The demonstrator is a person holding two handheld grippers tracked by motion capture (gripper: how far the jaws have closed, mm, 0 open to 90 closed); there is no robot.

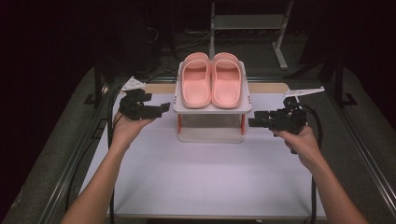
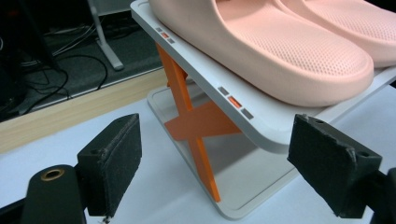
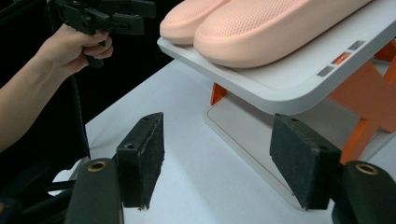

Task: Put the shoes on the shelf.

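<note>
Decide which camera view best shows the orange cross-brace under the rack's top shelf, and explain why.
The left gripper view: the orange cross-brace appears whole, as an X between shelf and base. The right gripper view catches only parts behind the shelf edge; the high view shows just thin orange strips.

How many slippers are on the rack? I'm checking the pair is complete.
2. The left slipper and the right slipper lie side by side, touching, on the top shelf of the small rack.

Setting: lab or test bench. Evidence: white-topped table (image 1: 196,186) with metal rails along both sides; dark surround; loose cables (image 1: 187,44) on the far floor; grey metal frame stand (image 1: 247,21) beyond the table.
</note>
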